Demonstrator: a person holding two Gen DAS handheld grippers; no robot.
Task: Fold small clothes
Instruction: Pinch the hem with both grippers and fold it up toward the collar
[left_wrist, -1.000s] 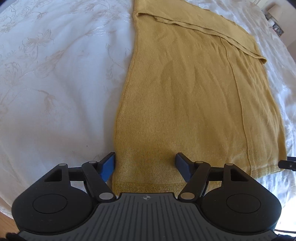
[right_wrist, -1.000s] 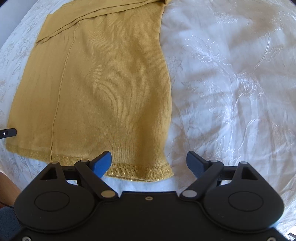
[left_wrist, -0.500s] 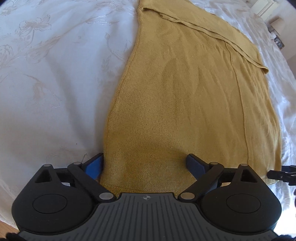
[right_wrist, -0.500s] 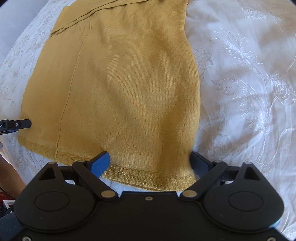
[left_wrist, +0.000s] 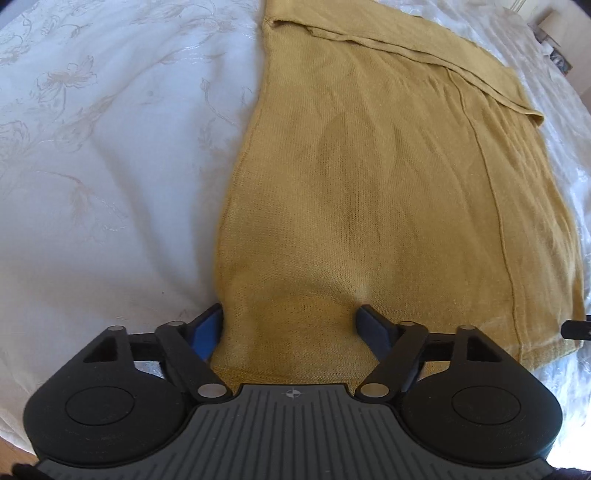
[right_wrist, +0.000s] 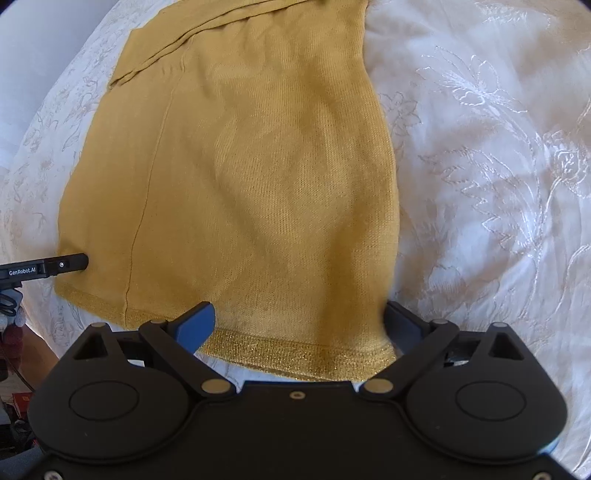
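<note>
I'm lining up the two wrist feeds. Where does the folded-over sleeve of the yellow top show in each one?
Left wrist: the folded sleeve crosses the upper right, slanting down to the right.
Right wrist: it lies at the upper left, slanting down to the left.
Shared landmark: the long vertical seam of the yellow top, starting below the sleeve.

The knit garment (left_wrist: 388, 184) was mustard yellow throughout, with a glittery gold band (right_wrist: 295, 354) along its hem at the lower centre of the right wrist view. Under it the bedspread (left_wrist: 92, 166) was white with pale beige embroidered flowers. Both grippers were black, their fingers (right_wrist: 195, 325) padded in blue.
</note>
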